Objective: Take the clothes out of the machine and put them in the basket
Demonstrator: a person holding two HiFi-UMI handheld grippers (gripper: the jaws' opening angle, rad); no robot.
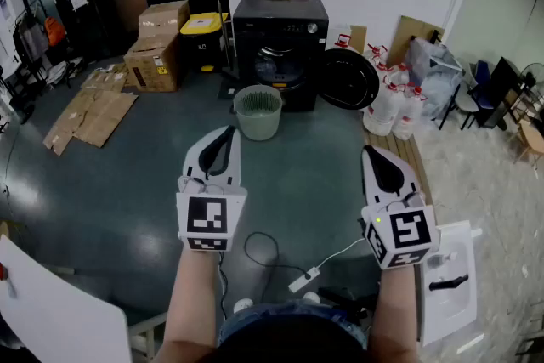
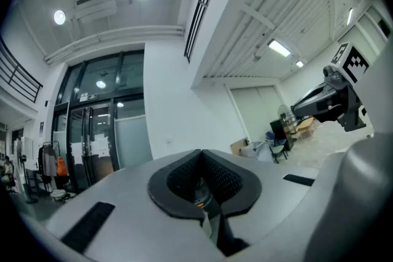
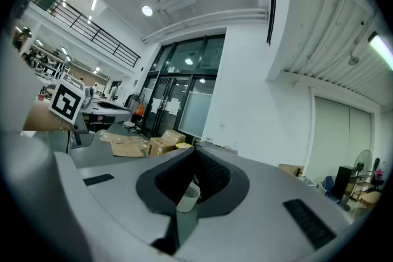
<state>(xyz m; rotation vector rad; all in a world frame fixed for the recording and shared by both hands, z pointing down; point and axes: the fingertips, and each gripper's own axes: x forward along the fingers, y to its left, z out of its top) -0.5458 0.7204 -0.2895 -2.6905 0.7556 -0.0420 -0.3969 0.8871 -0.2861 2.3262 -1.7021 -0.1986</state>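
Laundry is soft, limp stuff, and I would expect the clothes [image 1: 274, 64] to be light if dry, or heavier and clingy if still damp. They should sag and trail from whatever point is pinched, and none of it should be fragile or slippery. The best hold is probably a bunched fold near the middle of a piece, not a hem or sleeve, so that less hangs down to catch on the way out. From here the clothes show only as a pale, crumpled patch inside the dark round opening of the machine [image 1: 280, 25], a black front-loader at upper centre of the head view against the white wall; colours and separate pieces cannot be made out. Its round door [image 1: 347, 78] is swung open to the right. The basket [image 1: 257, 112], pale green with slatted sides, stands on the grey floor [image 1: 127, 174] just in front of the opening and looks empty, though its bottom is hard to see. The left tool [image 1: 226, 134] and the right tool [image 1: 372, 151] are at lower centre, well apart from the machine and pointing level toward it. Each has its jaws pressed together with nothing between them, so both would have to spread before any grab.
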